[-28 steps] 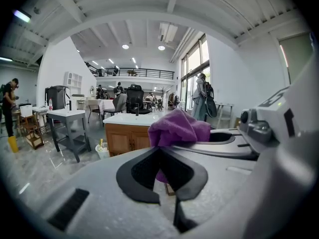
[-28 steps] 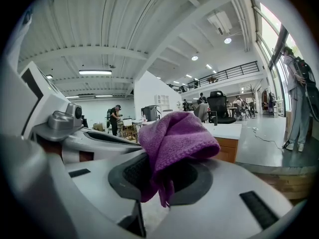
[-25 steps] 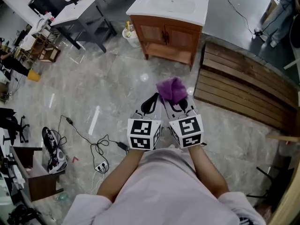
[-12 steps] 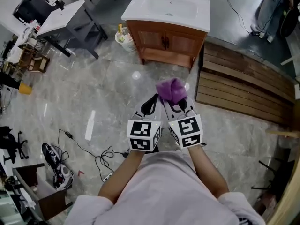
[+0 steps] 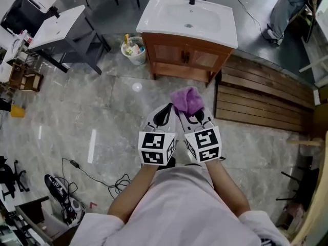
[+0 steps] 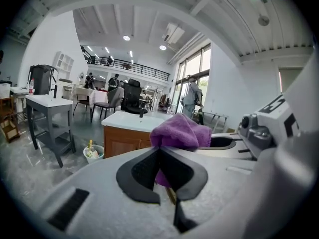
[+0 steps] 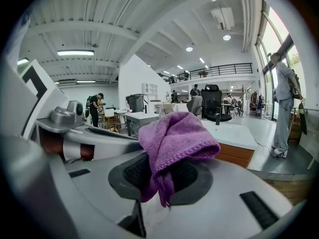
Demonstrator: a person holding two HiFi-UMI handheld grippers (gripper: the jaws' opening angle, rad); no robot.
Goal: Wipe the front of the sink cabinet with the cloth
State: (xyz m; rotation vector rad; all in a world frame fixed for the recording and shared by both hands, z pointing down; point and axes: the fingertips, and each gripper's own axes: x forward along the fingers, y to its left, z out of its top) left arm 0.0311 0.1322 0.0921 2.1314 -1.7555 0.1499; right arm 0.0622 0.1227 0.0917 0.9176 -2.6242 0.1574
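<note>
The sink cabinet (image 5: 185,56), brown wood with a white basin top, stands on the floor ahead of both grippers, and its front faces me. A purple cloth (image 5: 187,100) bunches over the tips of my right gripper (image 5: 199,116), which is shut on it. In the right gripper view the cloth (image 7: 175,137) drapes over the jaws and hangs between them, with the cabinet (image 7: 240,152) behind. My left gripper (image 5: 164,114) is held beside the right one, its jaws shut with nothing between them. The left gripper view shows the cloth (image 6: 182,132) just beyond its tips and the cabinet (image 6: 124,139) farther off.
A white bin (image 5: 132,49) with bottles sits left of the cabinet. A grey table (image 5: 57,28) stands farther left. A wooden slat platform (image 5: 266,100) lies to the right. Cables (image 5: 97,174) trail on the floor at lower left. A person (image 5: 287,8) stands at the far right.
The cabinet has drawn nearer and lower in the head view as I move toward it. Both grippers keep their pose, and the cloth stays in the right one.
</note>
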